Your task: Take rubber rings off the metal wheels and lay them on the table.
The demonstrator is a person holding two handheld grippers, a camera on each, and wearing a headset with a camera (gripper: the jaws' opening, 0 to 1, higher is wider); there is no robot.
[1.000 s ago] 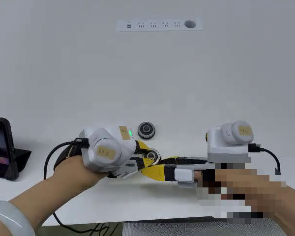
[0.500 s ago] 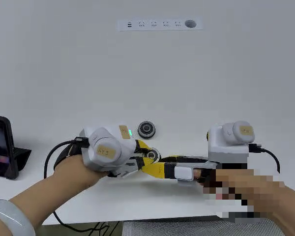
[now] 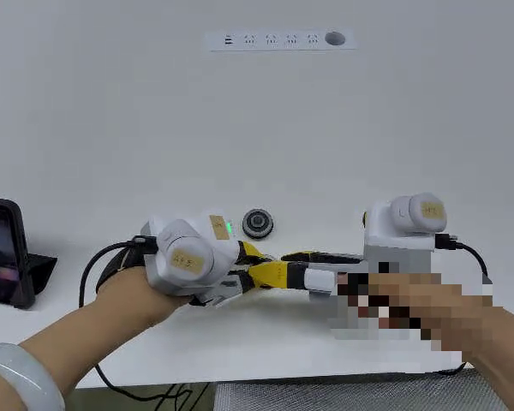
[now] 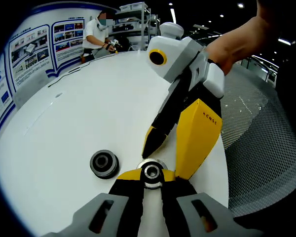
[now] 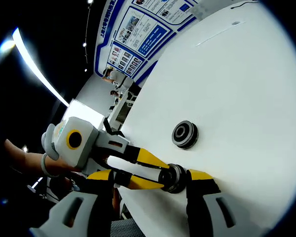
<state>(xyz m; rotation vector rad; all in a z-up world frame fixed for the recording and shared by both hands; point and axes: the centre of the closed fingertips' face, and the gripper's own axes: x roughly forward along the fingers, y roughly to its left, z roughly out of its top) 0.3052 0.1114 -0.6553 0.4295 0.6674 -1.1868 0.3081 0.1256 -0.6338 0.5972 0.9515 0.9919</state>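
Near the front edge of the table (image 3: 325, 128), about midway along it, the left gripper (image 4: 148, 174) is clamping a metal wheel (image 4: 152, 173) tight between its yellow tips. The right gripper (image 5: 149, 177) is reaching in from the table's right side with its tongs parted wide. One jaw is lying against the wheel's rim and the other is standing off it, and I cannot tell whether it is catching the rubber yet. A second wheel (image 3: 257, 223) is lying just behind the grippers, toward the far edge and apart from both. It appears to be wearing its dark rubber ring (image 4: 92, 164). No loose ring is showing on the table, so the job is looking barely begun: the held wheel is waiting to be stripped, and then the second one.
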